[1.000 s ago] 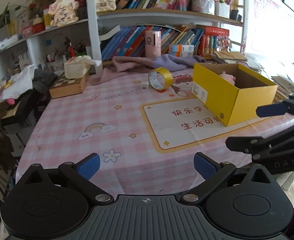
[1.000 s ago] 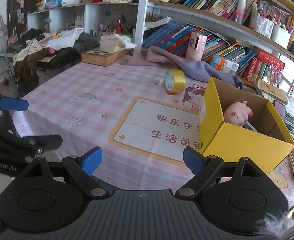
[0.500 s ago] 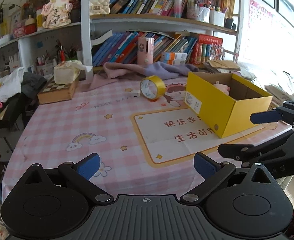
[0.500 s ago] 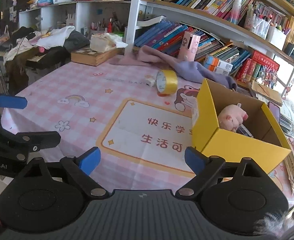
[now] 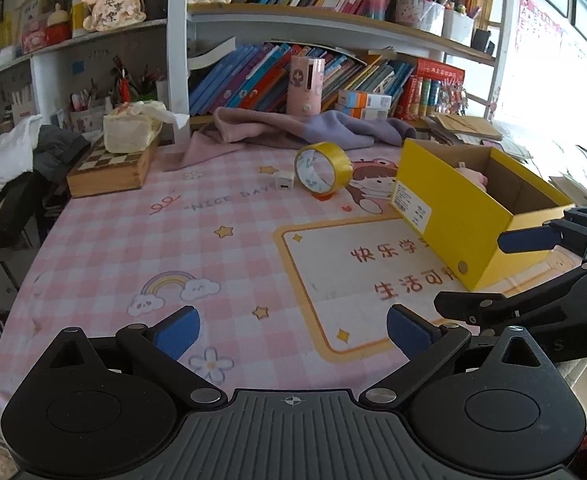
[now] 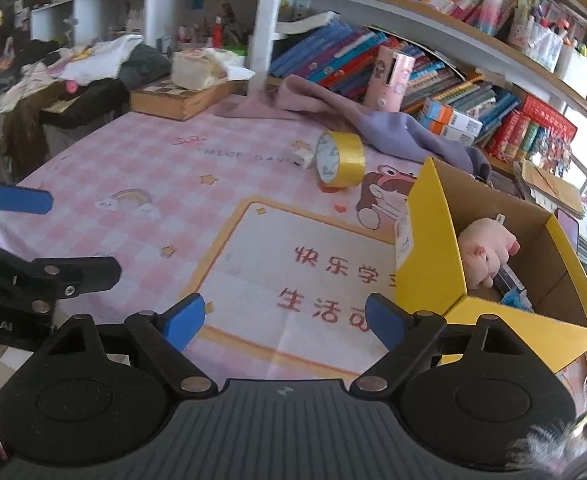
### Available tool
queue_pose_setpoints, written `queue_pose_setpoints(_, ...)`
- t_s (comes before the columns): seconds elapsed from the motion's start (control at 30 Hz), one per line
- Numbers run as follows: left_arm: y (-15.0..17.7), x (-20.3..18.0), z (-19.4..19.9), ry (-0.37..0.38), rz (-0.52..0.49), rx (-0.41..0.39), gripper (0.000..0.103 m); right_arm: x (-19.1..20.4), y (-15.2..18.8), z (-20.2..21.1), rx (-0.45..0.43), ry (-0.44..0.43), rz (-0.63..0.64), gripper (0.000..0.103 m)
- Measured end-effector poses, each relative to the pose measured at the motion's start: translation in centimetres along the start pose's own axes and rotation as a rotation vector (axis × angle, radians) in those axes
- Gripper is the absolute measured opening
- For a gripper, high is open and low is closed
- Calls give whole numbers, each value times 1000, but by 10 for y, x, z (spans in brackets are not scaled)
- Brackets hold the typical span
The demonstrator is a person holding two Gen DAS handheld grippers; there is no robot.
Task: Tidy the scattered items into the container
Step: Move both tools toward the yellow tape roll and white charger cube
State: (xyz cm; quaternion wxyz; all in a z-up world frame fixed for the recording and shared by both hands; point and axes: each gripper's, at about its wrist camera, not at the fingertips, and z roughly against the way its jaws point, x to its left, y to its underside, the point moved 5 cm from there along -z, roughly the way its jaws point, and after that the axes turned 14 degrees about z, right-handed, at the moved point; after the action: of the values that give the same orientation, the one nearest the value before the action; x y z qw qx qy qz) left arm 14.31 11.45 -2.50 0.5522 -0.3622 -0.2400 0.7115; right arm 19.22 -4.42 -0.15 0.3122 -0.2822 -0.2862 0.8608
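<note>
**Yellow cardboard box waits open on the table, with tape and a small cube not yet put away**

The yellow cardboard box (image 6: 433,280), lidless with a plain brown inside, stands on the right side of the pink checked tablecloth (image 5: 133,248). Its open top faces up so things can be dropped in from above. A soft pink plush toy (image 6: 485,252) already lies inside, with a few small items beneath it that are too hidden to name.

Well apart from the box, toward the far edge of the table, a roll of glossy yellow tape (image 5: 323,168) stands on its rim, its round white core facing the near-left side of the table. Just beside it sits a small white plastic cube (image 5: 284,180), possibly a charger. Judging by the task, these two are the scattered items left to collect.

The left gripper (image 5: 293,326) hovers over the near edge of the table, its blue-padded fingers spread wide with nothing between them. The right gripper (image 6: 285,318) hovers close to the box's near corner; its jaws are closing a little, yet they stand well apart and hold nothing.

Behind the table lie a crumpled pink and lilac cloth (image 5: 293,130), a wooden chessboard box (image 5: 109,168) with a tissue pack on top, and crowded bookshelves (image 5: 333,20).
</note>
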Motion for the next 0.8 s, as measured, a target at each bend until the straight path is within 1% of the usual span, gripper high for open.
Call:
queue_pose_setpoints(0.03, -4, 0, -5, -2, 1, -2, 101, -4, -3, -5, 1, 3, -12, 82)
queue_pose_setpoints(0.1, -13, 1, -15, -5, -4, -7, 101, -12, -10, -14, 1, 11, -33, 80)
queue_pose_setpoints(0.47, -62, -4, -77, -22, -46, -16, 101, -62, -52, -68, 0, 33, -80, 80)
queue_pose_setpoints(0.67, -88, -7, -112, -17, -68, -9, 101, -86, -81, -103, -4, 28, -89, 77)
queue_pose_setpoints(0.8, -101, -5, -135, -14, -67, 2, 100, -99, -91, -128, 21, 26, -118, 73)
